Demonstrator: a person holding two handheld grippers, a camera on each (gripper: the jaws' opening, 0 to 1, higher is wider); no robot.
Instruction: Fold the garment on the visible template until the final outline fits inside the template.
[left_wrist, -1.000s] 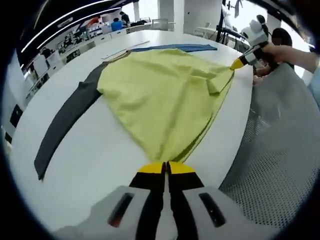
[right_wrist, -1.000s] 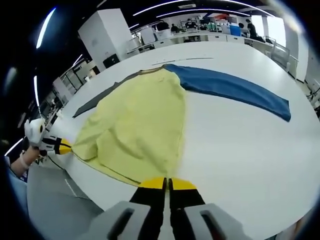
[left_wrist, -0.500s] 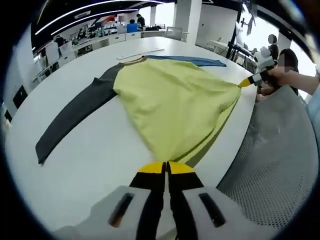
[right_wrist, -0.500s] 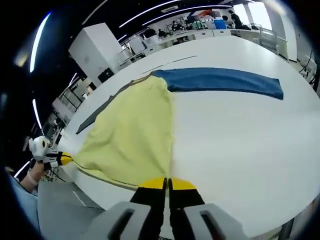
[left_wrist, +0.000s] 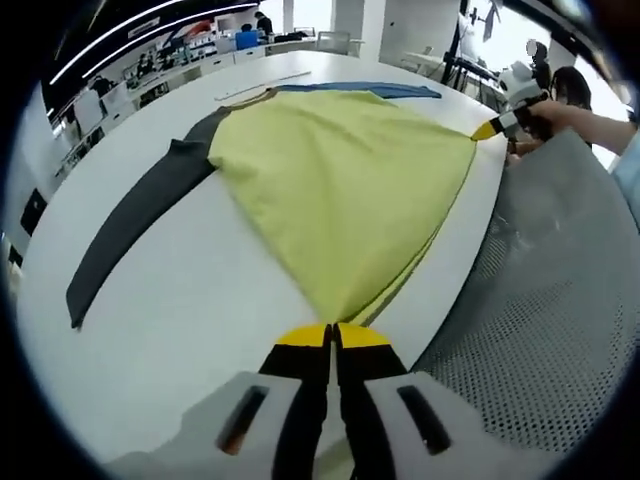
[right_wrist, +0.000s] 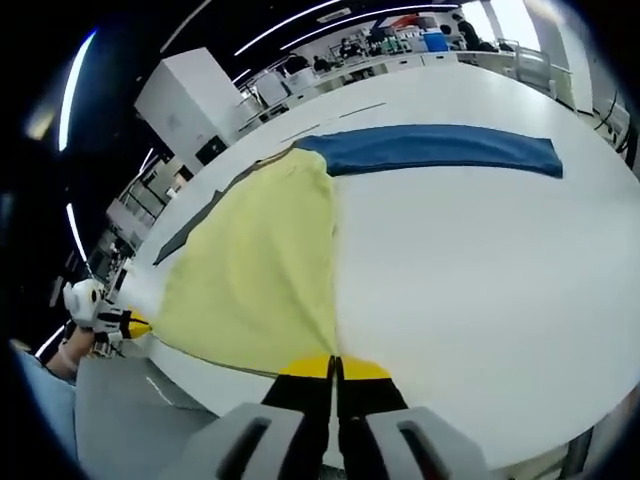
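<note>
- While the yellow garment (left_wrist: 340, 190) lies spread on the white desk (left_wrist: 190, 300), its hem is held taut at two corners, so folding appears barely begun.
- The left gripper (left_wrist: 332, 338) is closed on one hem corner; the right gripper (right_wrist: 334, 369) is closed on the other.
- The grey sleeve (left_wrist: 130, 225) and blue sleeve (right_wrist: 430, 150) lie flat, unfolded.
- No template outline can be made out, possibly hidden beneath the cloth.
- An open workshop with other desks is seen behind.

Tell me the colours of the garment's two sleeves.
One sleeve is blue, best seen in the right gripper view; the other sleeve is dark grey.
</note>
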